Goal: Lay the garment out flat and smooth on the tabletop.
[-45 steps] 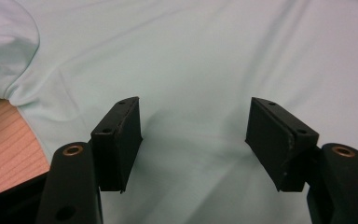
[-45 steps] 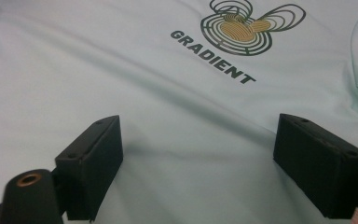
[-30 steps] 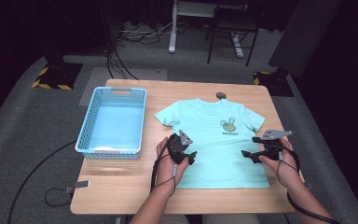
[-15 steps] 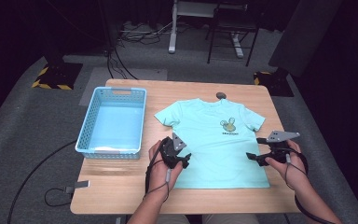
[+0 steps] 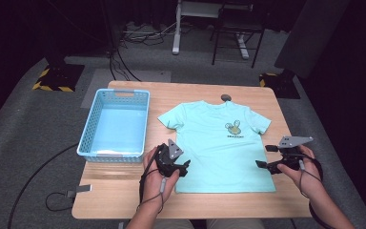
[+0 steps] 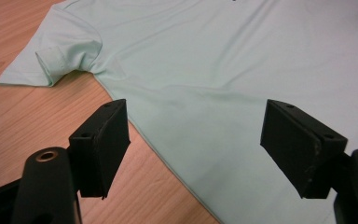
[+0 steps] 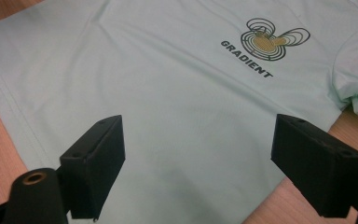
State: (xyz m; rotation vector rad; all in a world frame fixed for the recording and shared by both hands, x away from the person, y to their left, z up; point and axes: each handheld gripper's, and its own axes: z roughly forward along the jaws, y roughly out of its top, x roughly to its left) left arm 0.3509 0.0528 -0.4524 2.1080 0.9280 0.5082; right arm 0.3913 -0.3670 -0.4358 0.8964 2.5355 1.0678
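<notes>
Near the table's (image 5: 124,200) front edge, I hold both grippers, left (image 5: 185,167) and right (image 5: 263,157), wide open and empty, flanking the T-shirt (image 5: 214,143); the left's jaws have just been opening.

T-shirt (image 5: 217,143) lies flat on the table (image 5: 124,200). Basket (image 5: 115,124) stands to its left; a small round object (image 5: 226,97) lies behind its collar.

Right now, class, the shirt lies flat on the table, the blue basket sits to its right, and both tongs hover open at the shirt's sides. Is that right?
One thing is wrong: the basket sits to the left of the shirt, not the right, as the high view shows. The rest holds: the shirt lies flat on the table, and the left tongs and right tongs hover open at its sides.
</notes>
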